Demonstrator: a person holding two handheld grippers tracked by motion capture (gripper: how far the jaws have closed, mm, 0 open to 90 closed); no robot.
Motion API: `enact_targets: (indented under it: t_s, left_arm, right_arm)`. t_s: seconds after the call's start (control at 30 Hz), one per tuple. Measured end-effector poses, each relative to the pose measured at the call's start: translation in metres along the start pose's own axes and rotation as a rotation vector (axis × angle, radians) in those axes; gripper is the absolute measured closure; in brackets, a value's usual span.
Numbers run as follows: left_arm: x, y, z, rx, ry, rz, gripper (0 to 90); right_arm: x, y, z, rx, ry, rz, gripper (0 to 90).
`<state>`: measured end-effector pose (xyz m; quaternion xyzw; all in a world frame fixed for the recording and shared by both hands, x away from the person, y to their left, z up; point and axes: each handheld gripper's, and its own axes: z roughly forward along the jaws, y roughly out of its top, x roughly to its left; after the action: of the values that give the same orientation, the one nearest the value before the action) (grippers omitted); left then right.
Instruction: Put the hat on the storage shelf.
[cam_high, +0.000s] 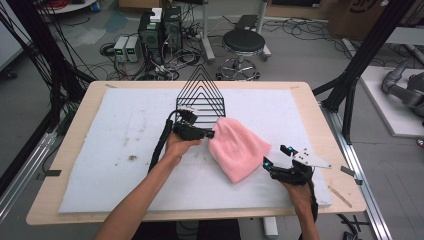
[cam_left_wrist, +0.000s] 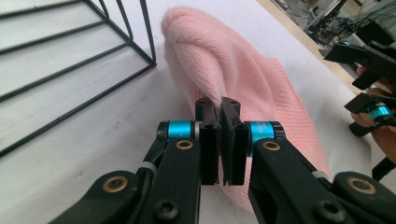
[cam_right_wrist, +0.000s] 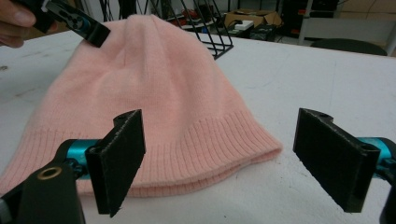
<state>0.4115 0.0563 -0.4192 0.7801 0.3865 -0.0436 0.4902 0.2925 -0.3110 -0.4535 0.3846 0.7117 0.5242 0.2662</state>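
Pink knitted wool hat (cam_right_wrist: 154, 107): soft, fuzzy, ribbed brim. Black wire metal rack (cam_high: 202, 95): matt. White foam pad (cam_high: 100, 150): rough, stained. Pale wooden bench (cam_high: 75, 115): smooth.

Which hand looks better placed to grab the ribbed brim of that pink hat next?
The right. Its gripper is open and faces the ribbed brim of the pink knit hat, with nothing between. The left gripper is shut on the hat's crown at the far end, beside the black wire rack.
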Motion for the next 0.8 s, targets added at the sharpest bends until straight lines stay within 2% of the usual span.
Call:
enact_targets:
  t_s: [0.2,0.37,0.6,0.67,0.73,0.77,0.8]
  left_arm:
    - [-0.009,0.004,-0.017,0.013,0.041,0.102,86.6]
    - [-0.018,0.01,-0.032,0.004,0.058,0.182,86.6]
    - [-0.028,0.018,-0.055,0.0,0.074,0.282,86.5]
    - [-0.029,0.018,-0.058,0.003,0.076,0.297,86.5]
    - [-0.032,0.02,-0.066,0.009,0.078,0.333,86.6]
    - [-0.032,0.02,-0.066,0.009,0.078,0.333,86.5]
    - [-0.034,0.021,-0.071,0.009,0.079,0.358,86.6]
  right_arm:
    - [0.0,0.0,0.0,0.003,0.0,-0.005,16.9]
    - [0.0,0.0,0.001,0.008,0.0,-0.008,16.9]
    - [0.001,0.002,0.005,0.051,0.005,-0.015,16.9]
    - [0.001,0.002,0.005,0.053,0.006,-0.018,16.9]
    - [0.0,0.002,0.006,0.058,0.014,-0.012,16.9]
    - [0.0,0.002,0.006,0.059,0.017,-0.008,16.9]
    - [-0.001,0.002,0.006,0.06,0.023,-0.005,16.9]
